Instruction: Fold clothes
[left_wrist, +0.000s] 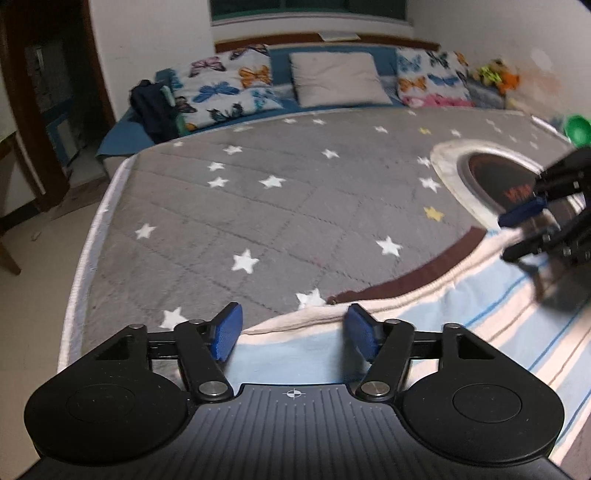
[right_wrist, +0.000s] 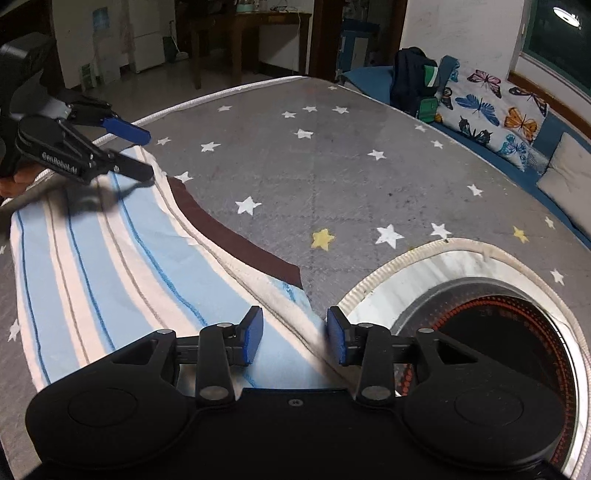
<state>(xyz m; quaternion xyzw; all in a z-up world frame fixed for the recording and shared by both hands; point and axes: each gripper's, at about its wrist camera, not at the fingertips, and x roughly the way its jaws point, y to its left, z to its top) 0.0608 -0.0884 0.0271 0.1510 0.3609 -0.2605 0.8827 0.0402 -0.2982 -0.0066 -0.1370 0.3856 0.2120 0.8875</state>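
Both grippers hover over the striped cloth, ready to grab.

Your left gripper (left_wrist: 291, 334) and right gripper (right_wrist: 295, 339) both have their 2 blue pads apart and hold nothing. The blue and white striped cloth (right_wrist: 110, 258) lies flat on the gray star blanket (left_wrist: 258, 206), with its brown edge (right_wrist: 229, 229) on the far side. I think you next close each gripper on that edge, then fold it over. "GenRobot.AI" is written on the left gripper.

Star-print grey quilt (left_wrist: 280, 206); butterfly pillows (left_wrist: 229, 88); round opening (right_wrist: 491, 332).
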